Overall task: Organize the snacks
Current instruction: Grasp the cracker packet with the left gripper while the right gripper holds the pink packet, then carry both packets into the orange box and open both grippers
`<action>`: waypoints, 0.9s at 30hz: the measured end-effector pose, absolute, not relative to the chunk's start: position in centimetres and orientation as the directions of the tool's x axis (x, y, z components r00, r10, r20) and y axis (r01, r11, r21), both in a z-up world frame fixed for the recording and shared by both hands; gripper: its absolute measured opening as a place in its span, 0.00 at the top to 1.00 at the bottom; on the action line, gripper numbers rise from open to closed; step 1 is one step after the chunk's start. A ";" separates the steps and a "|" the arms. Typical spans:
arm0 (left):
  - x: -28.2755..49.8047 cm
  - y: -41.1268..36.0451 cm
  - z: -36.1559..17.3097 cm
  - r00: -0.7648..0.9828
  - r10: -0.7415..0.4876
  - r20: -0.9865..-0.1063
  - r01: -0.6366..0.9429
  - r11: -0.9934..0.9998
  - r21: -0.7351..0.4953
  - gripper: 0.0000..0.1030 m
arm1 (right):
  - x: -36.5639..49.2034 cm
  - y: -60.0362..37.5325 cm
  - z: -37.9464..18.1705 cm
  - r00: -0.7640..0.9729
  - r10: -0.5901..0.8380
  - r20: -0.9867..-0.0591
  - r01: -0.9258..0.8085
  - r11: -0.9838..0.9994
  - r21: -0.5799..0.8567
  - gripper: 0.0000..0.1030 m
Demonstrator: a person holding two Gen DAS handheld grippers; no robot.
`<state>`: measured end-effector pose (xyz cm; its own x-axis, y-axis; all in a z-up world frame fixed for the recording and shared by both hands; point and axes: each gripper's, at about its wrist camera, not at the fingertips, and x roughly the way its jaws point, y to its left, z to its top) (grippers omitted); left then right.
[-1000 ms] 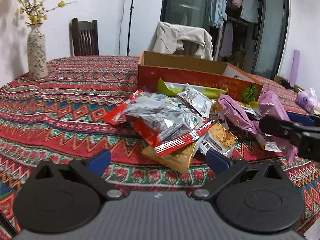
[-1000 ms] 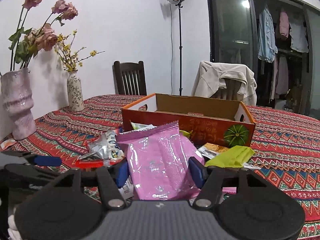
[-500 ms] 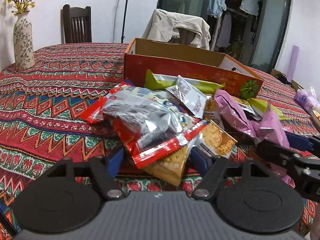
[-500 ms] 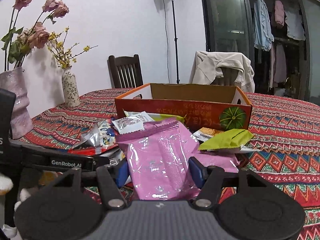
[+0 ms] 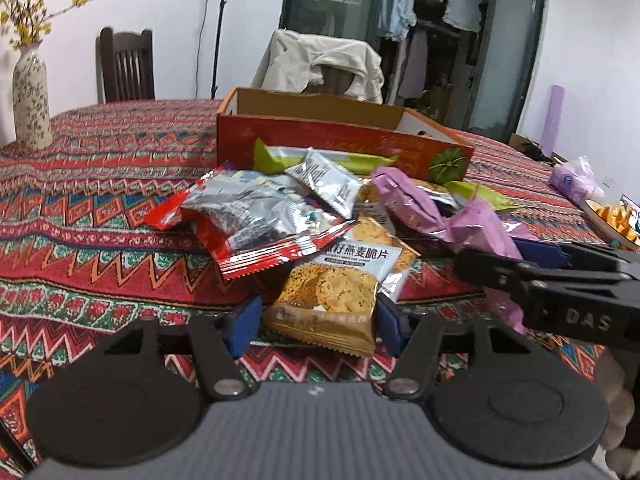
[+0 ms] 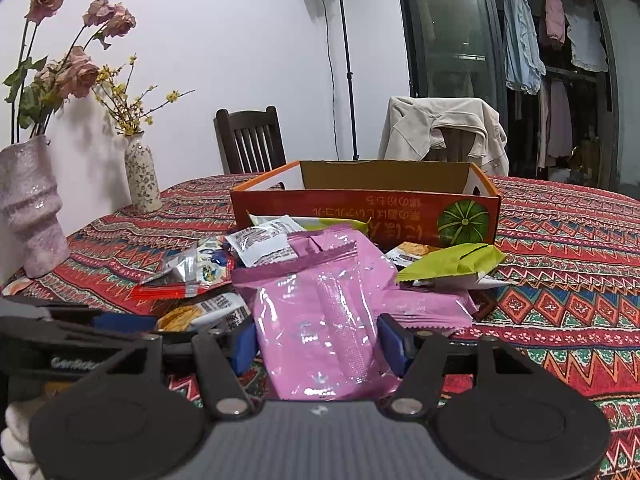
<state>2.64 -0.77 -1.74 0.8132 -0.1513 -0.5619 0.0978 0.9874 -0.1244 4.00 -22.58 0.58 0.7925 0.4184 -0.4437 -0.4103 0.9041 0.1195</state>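
L gripper (image 5: 318, 322) fingers flank the gold oat-crisp pack (image 5: 332, 292), pads at its edges, contact unclear. R gripper (image 6: 318, 344) clamps the pink pack (image 6: 324, 316). Snack pile on tablecloth (image 5: 80, 208) w/ red-silver pack (image 5: 248, 220) overlapping; orange box (image 6: 368, 210) just behind, open-topped.

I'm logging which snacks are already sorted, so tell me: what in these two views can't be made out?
- Floor of the orange box: hidden in both views by its front wall, so contents unknown.
- Oat crisp packet: whether the left gripper pinches it; pads sit at its edges.
- Pink packet: lower end hidden behind the right gripper body.
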 end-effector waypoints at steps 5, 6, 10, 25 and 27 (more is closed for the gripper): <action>1.5 -1.3 -1.2 0.827 -0.157 -0.539 0.120 0.987 -0.104 0.41 | 3.4 -22.8 0.8 0.799 0.417 -0.433 -0.409 0.905 0.118 0.40; 1.2 -1.3 -1.1 0.829 -0.158 -0.537 0.122 0.987 -0.102 0.41 | 3.3 -22.9 0.9 0.800 0.417 -0.432 -0.408 0.905 0.117 0.40; 0.2 -1.4 -0.7 0.839 -0.157 -0.522 0.127 0.988 -0.093 0.41 | 2.7 -23.1 1.2 0.805 0.414 -0.424 -0.407 0.907 0.113 0.40; 0.0 -1.1 3.7 0.918 -0.107 -0.382 0.103 0.994 -0.030 0.41 | 2.6 -23.3 4.3 0.849 0.391 -0.355 -0.396 0.916 0.062 0.40; 0.9 -1.3 4.4 0.928 -0.103 -0.358 0.103 0.994 -0.020 0.41 | 3.4 -23.4 5.0 0.854 0.392 -0.343 -0.394 0.917 0.066 0.40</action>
<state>0.85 -1.32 4.41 0.9278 -0.1033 -0.3584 0.1029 0.9945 -0.0204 3.39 -23.38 5.00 0.8537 0.3920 -0.3427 -0.3944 0.9166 0.0660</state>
